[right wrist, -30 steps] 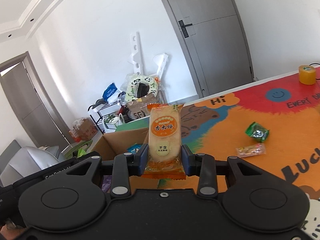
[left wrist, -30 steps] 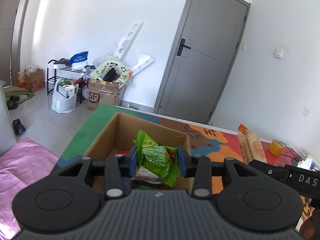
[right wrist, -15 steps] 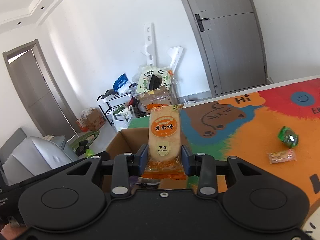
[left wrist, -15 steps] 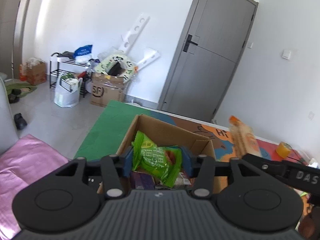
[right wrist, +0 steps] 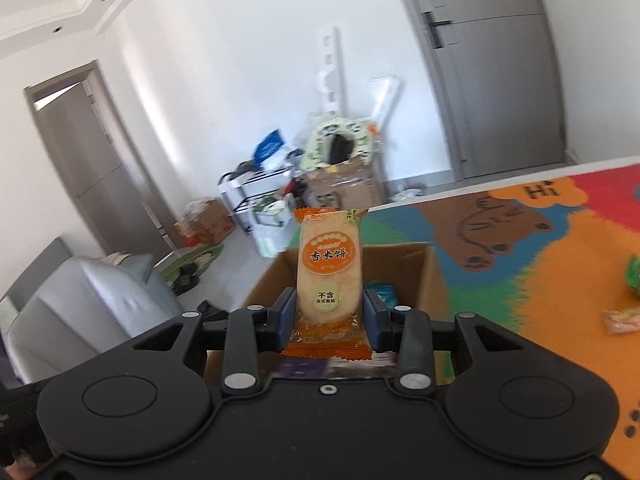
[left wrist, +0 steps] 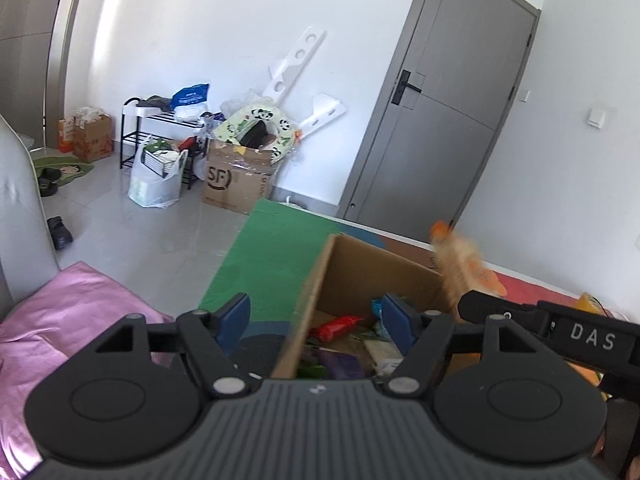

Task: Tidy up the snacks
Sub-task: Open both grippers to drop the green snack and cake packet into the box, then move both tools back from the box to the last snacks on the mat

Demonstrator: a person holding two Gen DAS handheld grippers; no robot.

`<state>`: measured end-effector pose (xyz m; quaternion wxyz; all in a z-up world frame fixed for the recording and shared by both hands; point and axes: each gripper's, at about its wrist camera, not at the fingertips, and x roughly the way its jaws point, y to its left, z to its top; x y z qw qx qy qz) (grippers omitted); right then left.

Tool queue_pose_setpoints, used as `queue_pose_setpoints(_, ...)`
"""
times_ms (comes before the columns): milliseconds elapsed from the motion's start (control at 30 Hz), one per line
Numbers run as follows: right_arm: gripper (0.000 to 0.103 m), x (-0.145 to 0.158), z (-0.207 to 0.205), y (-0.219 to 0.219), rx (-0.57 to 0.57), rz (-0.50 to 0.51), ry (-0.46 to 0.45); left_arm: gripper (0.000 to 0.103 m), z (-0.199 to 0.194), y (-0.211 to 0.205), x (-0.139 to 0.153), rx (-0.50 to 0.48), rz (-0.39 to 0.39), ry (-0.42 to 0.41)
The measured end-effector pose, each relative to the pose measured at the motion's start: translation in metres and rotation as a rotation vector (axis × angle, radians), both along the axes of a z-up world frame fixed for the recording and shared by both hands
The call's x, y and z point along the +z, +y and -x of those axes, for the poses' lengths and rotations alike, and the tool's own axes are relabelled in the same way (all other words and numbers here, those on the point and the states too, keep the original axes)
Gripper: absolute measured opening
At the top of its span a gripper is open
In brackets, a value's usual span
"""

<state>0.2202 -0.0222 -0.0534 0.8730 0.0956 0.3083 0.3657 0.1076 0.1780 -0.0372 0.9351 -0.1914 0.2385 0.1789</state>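
Note:
An open cardboard box [left wrist: 360, 272] holds several snack packets, among them a red one [left wrist: 338, 326]. My left gripper [left wrist: 316, 318] hovers over the box's left wall with its jaws opening and nothing between the blue pads. My right gripper [right wrist: 330, 318] is above the same box [right wrist: 404, 264]. It holds an orange rice cracker packet [right wrist: 330, 264] upright between its pads, and its jaws are starting to open. In the left wrist view that packet [left wrist: 460, 264] shows blurred over the box's right side.
The box stands on a colourful cartoon mat [right wrist: 540, 264]. A green snack [right wrist: 632, 276] and a small clear packet [right wrist: 622, 320] lie on the mat to the right. A pink cloth [left wrist: 60, 320] lies lower left. Bags and boxes [left wrist: 236, 176] crowd the far wall.
The left gripper has opened wide and the green packet has left it. It has also shifted left over the box wall. The right gripper has carried the cracker packet leftward to above the box.

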Motion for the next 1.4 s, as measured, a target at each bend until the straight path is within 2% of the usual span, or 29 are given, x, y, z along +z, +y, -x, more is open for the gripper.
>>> queue_pose_setpoints(67,0.057,0.002,0.001,0.0,0.001,-0.01,-0.004,0.075,0.002,0.001,0.002,0.009,0.002,-0.003)
queue_pose_setpoints(233,0.06,0.004,0.002,-0.018,-0.035,-0.022,0.002,0.085,-0.001,-0.008,0.004,-0.012,-0.013,0.005)
queue_pose_setpoints(433,0.076,0.003,0.003,-0.041,-0.089,-0.022,0.008,0.094,-0.006,-0.026,0.006,-0.028,-0.024,0.024)
queue_pose_setpoints(533,0.083,0.003,0.005,-0.055,-0.11,-0.019,0.012,0.094,-0.009,-0.035,0.008,-0.043,-0.023,0.027)
queue_pose_setpoints(900,0.094,-0.001,0.008,-0.113,-0.211,-0.021,0.027,0.095,-0.019,-0.084,0.014,-0.128,-0.049,0.033)
queue_pose_setpoints(1400,0.098,-0.007,0.009,-0.192,-0.335,-0.011,0.028,0.099,-0.039,-0.147,0.012,-0.233,-0.027,0.013)
